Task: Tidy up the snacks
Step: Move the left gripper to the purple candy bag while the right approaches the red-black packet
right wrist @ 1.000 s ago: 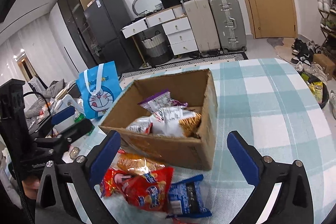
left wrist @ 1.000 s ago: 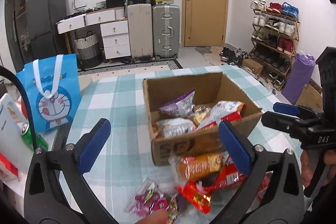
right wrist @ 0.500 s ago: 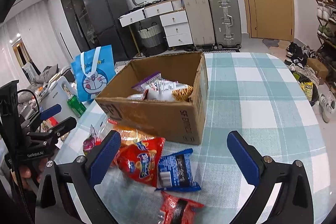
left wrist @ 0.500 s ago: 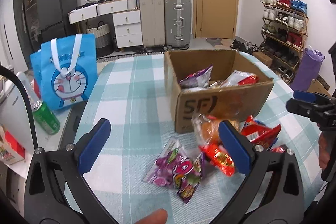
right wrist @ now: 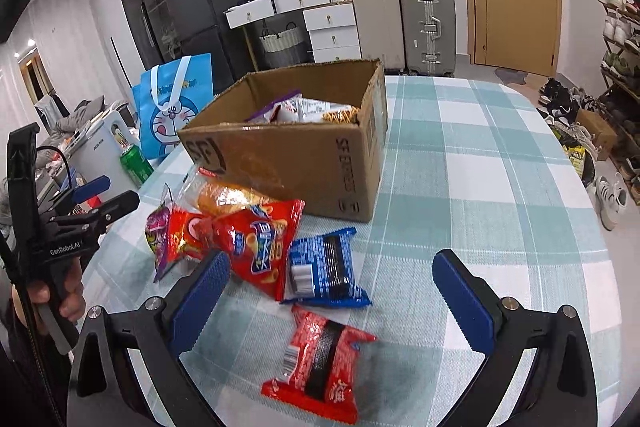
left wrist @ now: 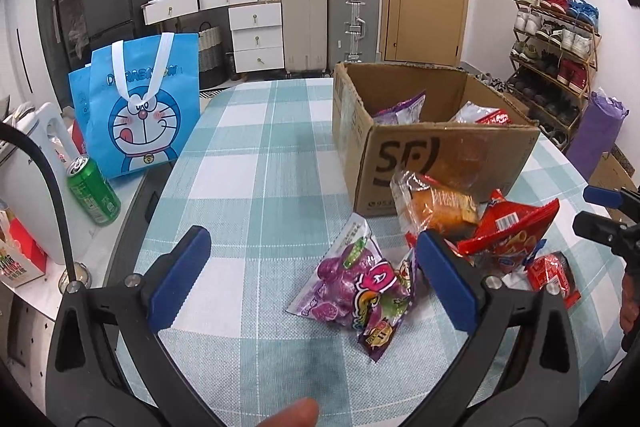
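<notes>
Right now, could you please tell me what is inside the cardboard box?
The cardboard box holds several snack packets: a purple one and a red-and-white one. Anything beneath them is hidden.

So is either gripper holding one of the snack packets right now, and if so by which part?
Nothing is held. The left gripper and the right gripper are both open, above the loose packets on the table, touching none.
</notes>
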